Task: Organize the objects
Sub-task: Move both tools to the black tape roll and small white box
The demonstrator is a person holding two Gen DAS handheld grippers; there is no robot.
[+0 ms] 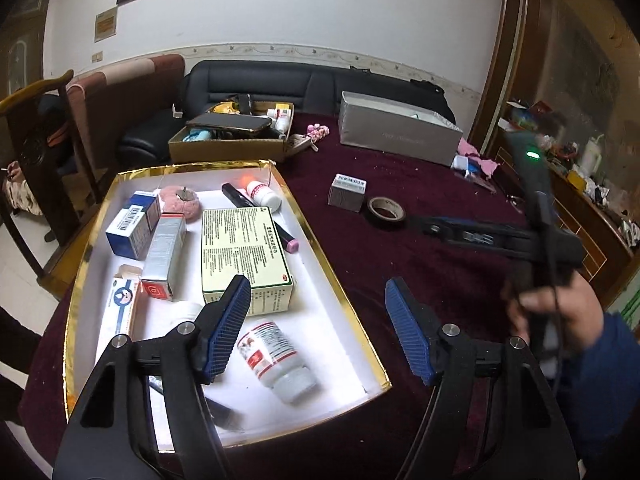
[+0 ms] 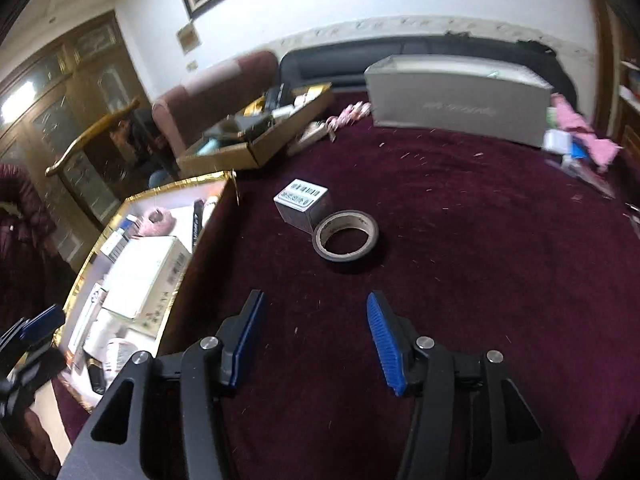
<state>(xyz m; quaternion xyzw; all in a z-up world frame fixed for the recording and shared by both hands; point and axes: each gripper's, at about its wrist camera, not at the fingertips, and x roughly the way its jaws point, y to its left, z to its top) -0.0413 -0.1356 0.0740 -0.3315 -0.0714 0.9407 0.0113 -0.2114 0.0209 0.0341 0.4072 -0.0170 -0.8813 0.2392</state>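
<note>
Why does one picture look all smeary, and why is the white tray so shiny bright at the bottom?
Right wrist view: motion blur smears the grey box and cardboard box, while the tape roll stays fairly sharp. Left wrist view: sharper overall, but glare washes out the near floor of the gold-rimmed tray, and the hand is blurred. Both views: the fisheye lens bends the walls and darkens the corners.

Both wrist views look down along their fingers; sharing (somewhat blurred) tape roll [image 2: 346, 236].
</note>
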